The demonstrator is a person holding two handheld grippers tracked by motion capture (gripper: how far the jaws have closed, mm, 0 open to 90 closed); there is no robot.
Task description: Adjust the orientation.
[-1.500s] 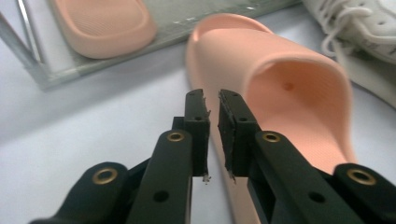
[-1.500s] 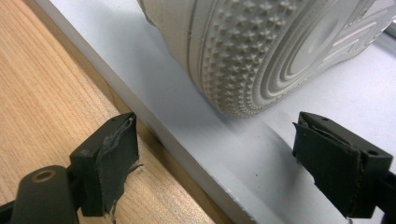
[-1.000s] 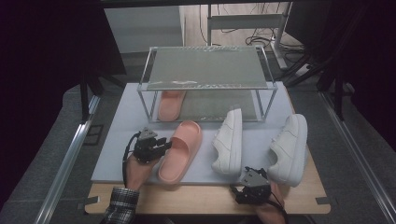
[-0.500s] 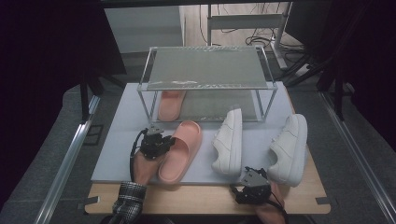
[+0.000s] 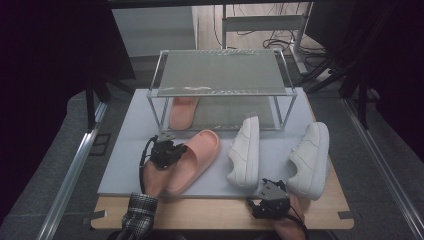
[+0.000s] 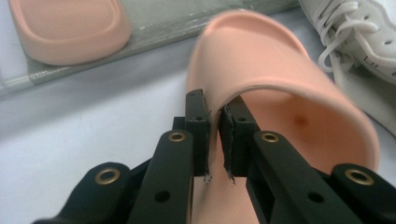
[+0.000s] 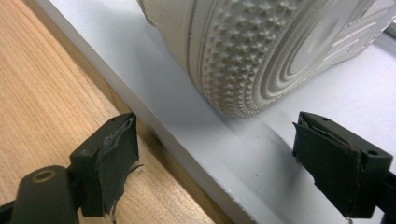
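The left gripper [image 6: 215,135] had its two black jaws pinched nearly together on the thin edge of the strap of the salmon-pink rubber slide sandal [image 5: 192,160], which lay on the pale grey board [image 5: 125,160] in front of the clear two-tier acrylic shoe rack [image 5: 220,82]. Its mate, the second pink slide [image 5: 182,112], sat on the rack's lower shelf. The right gripper [image 5: 270,202] rested near the wooden table edge [image 5: 200,212] with its jaws wide apart and holding nothing, just short of the sole of the white lace-up sneaker [image 7: 261,51].

The grip looked risky: only the rim of the soft strap sat between the pads, so the sandal might swing, droop or slip out when lifted. A dangling heel could drag on the board or catch the rack's front frame on the way to the lower shelf. The other white sneaker [image 5: 245,150] lay tipped on its side just beside the pink slide, and a sideways swing could knock it. Pushing in too far might shove the stowed slide askew
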